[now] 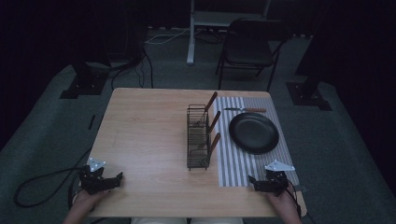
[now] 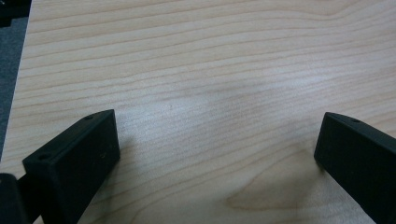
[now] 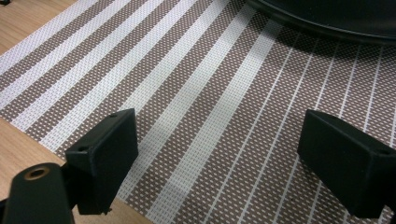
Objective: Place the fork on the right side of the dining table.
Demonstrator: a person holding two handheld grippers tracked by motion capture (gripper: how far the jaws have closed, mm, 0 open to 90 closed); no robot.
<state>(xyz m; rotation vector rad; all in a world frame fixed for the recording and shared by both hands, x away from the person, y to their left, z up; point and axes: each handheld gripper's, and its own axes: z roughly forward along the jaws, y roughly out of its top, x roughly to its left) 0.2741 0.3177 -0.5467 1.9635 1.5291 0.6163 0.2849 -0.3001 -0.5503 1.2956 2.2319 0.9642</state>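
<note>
Your left claw (image 1: 103, 180) rests at the 7 o'clock corner of the desk (image 1: 144, 135), a pale wood-grain top with fine wavy lines; its two blocky black jaws stand wide apart, released, over bare wood. Your right claw (image 1: 264, 183) sits at 5 o'clock, also released, its jaws spread above the near edge of the placemat (image 3: 201, 107), a woven mat of brown mesh with broad and thin white stripes.

The round black plate (image 1: 253, 132), matte with a shallow raised rim, lies on the placemat at about 3 o'clock from the desk's middle, well apart from your right claw. In the right gripper view its dark curved rim shows at 1 o'clock. A knife (image 1: 245, 110) with a wooden handle lies flat just beyond the plate. Just left of the mat stands a narrow black wire caddy (image 1: 198, 137), rectangular, with three wooden handles leaning out toward the plate.
</note>
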